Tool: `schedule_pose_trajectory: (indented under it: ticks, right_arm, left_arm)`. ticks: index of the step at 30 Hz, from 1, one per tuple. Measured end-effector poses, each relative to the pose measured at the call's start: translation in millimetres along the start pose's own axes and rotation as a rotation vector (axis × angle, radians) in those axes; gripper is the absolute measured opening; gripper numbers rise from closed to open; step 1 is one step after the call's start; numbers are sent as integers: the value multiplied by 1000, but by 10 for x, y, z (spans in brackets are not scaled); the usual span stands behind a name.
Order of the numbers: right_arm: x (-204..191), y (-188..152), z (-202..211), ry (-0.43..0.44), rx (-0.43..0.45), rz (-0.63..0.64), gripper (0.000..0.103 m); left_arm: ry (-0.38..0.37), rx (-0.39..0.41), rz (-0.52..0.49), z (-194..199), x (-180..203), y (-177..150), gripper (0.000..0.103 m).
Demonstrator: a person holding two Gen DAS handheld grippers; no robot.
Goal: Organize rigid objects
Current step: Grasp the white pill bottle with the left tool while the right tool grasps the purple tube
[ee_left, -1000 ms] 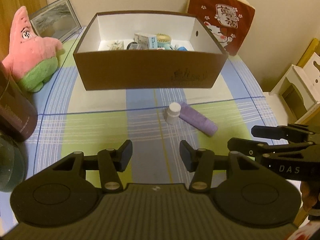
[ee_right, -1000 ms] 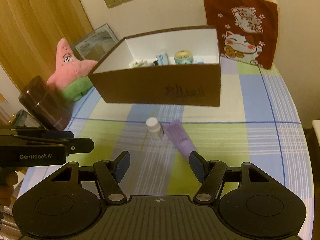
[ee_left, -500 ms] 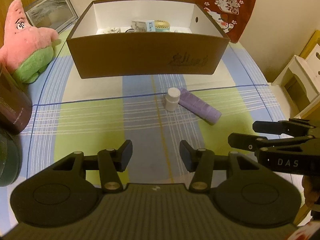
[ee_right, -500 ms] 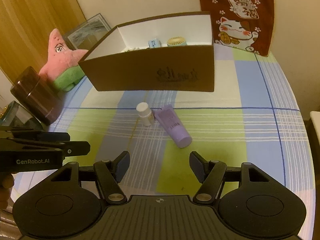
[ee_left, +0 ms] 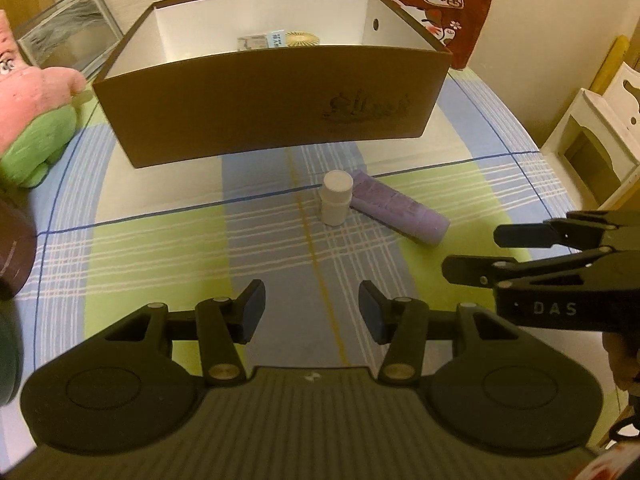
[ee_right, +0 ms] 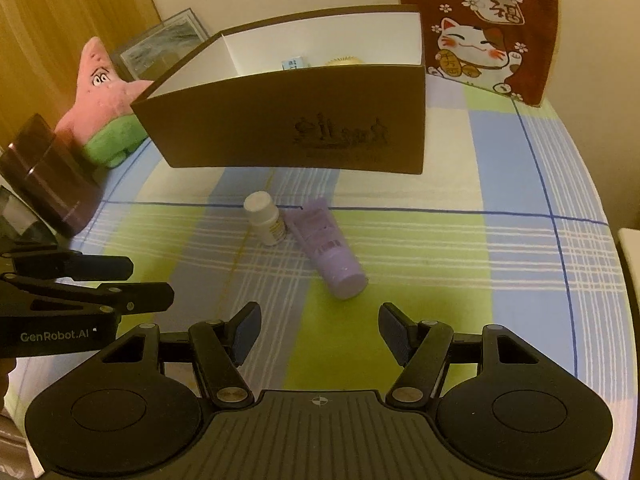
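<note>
- Left gripper (ee_left: 311, 306), right gripper (ee_right: 318, 328): both lowered toward the table since a second ago; jaws half open, empty.
- Small white plastic bottle (ee_left: 337, 203), upright, touching lilac tube (ee_left: 400, 211) lying flat; both before brown cardboard box (ee_left: 272, 100), unpicked.
- Judgement: pickup approach under way.

White capped bottle (ee_left: 337, 203) stands upright on the checked cloth of the surface, in front of the brown box (ee_left: 280, 104). Lilac tube (ee_left: 400, 210) lies on its side, touching or just beside the bottle on its right, cap end angled away from the box. Box open-topped, white inside, a few small items (ee_left: 276, 39) at the back
</note>
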State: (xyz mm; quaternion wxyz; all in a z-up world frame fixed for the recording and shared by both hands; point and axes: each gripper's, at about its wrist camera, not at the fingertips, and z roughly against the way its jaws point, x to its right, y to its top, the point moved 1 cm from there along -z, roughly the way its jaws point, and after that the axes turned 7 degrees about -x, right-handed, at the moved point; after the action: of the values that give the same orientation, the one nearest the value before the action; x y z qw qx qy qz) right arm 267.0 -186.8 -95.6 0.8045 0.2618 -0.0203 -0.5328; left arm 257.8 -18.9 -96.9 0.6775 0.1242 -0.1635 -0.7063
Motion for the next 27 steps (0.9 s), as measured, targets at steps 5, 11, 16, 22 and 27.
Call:
schedule_pose_trajectory:
  ticks: [5, 11, 16, 22, 27]
  right_arm:
    - [16, 89, -155, -21, 14, 35, 65]
    - [43, 222, -332, -39, 19, 72, 55]
    - [28, 292, -464, -37, 10, 108, 49]
    - [-4, 309, -664, -55, -9, 162, 34]
    - [38, 272, -655, -81, 11, 145, 33]
  left_arm:
    - [-5, -9, -13, -166, -8, 77, 48]
    - [-9, -14, -26, -321, -27, 151, 48]
    - [-19, -9, -39, -430, -36, 206, 47]
    - [-38, 5, -72, -546, -17, 276, 47]
    - [-51, 37, -116, -633, 51, 385, 47]
